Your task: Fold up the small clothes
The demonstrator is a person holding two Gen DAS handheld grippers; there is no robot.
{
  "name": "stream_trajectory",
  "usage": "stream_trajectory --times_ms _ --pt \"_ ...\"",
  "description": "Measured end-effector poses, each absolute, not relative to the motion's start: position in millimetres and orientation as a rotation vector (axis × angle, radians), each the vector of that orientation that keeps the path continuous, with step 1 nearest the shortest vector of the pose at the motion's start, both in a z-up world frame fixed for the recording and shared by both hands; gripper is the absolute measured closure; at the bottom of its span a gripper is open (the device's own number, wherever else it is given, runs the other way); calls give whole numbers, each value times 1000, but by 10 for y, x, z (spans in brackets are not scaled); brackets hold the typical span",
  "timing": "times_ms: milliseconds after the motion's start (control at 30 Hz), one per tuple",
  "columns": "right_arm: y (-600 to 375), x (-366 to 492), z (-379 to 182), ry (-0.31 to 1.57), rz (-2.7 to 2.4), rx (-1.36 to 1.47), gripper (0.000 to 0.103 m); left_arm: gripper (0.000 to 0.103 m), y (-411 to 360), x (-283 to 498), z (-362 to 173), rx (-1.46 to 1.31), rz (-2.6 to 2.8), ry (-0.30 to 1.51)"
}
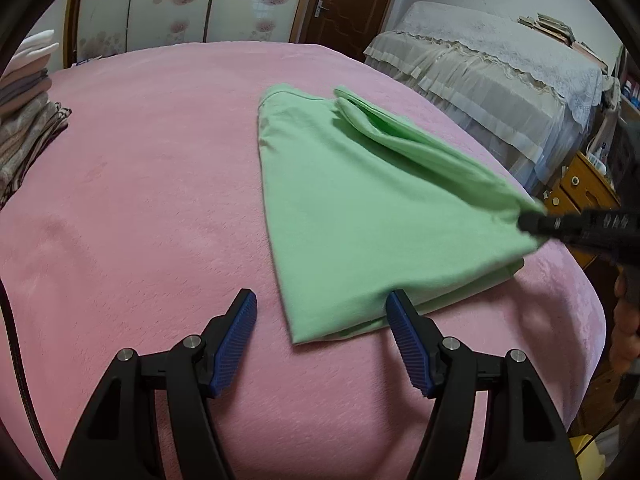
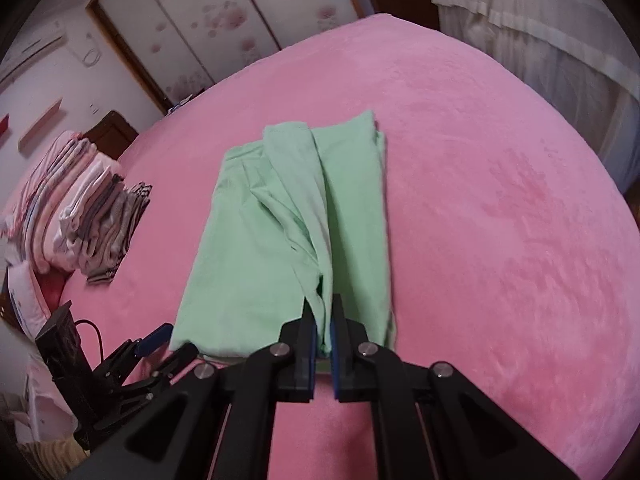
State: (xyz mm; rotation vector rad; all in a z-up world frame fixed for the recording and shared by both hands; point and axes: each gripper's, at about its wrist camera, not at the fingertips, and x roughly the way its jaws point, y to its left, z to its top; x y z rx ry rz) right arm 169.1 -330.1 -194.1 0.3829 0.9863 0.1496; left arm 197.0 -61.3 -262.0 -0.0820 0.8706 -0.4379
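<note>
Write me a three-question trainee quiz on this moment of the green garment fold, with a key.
1. True or false: the right gripper is clamped on an edge of the green garment.
2. Multiple choice: the left gripper is (A) shut on the garment, (B) open at the garment's near corner, (C) resting on the stack of folded clothes.
3. Fill in: the garment lies on a ____ blanket.

Key: 1 true; 2 B; 3 pink.
</note>
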Motion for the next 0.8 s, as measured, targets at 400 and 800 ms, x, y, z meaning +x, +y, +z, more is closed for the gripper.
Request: stream_trajectory --times_ms 400,800 --pt "-3365 1572 -2183 1035 97 447 93 37 -597 1989 -2447 -67 -422 862" --pt "-2620 2200 -1542 881 148 -76 42 34 -807 2384 -2176 -70 -443 816"
